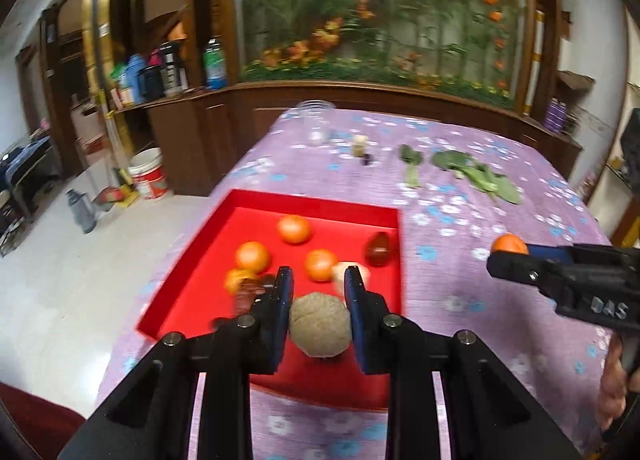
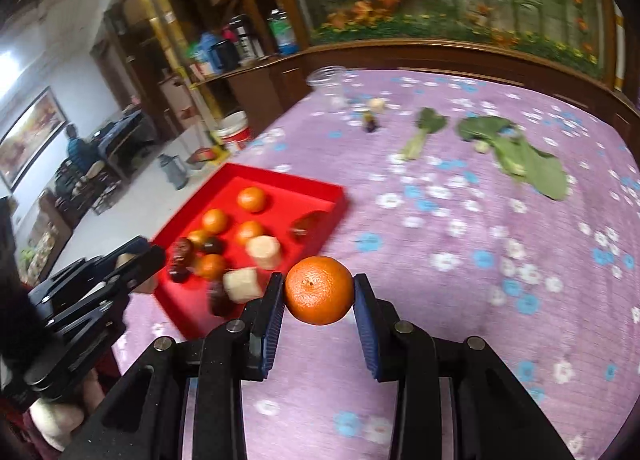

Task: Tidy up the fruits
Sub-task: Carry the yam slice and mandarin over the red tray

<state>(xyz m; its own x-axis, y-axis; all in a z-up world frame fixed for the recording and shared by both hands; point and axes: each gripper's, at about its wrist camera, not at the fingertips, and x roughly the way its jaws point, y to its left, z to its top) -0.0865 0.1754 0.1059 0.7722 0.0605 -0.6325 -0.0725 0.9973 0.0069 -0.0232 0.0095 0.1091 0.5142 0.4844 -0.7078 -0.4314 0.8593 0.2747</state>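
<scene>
Distance to the red tray (image 1: 316, 204) as the deciding matter. For the left gripper (image 1: 320, 300): closed on a brown round fruit (image 1: 320, 326), pads pressed to both its sides, hanging right above the near end of the tray, inside its walls. Needs, by my reading, only a short drop and a release. For the right gripper (image 2: 319, 288): clamped on an orange (image 2: 319, 290), held off the tray altogether, out past its right wall and above the flowered cloth (image 2: 440, 300). From there, tray ahead and to the left, with the right wall in between. Probably calls for a sideways carry over that wall before any letting go. No long axis to mind on either fruit, round all over; any approach angle likely good. Bare floor inside the tray mostly toward its far right part, between a loose orange (image 1: 295, 229) and a dark fruit (image 1: 378, 249); near left part crowded with more oranges, dark fruits and pale cut chunks (image 2: 264, 252). Worth watching: near end of the tray already taken up by the left gripper, hence some risk of a knock if brought in together. Likely safer with the left emptied first, as the closer of the two. Leafy greens (image 2: 516, 152) well beyond the tray on the far right, out of the way.
</scene>
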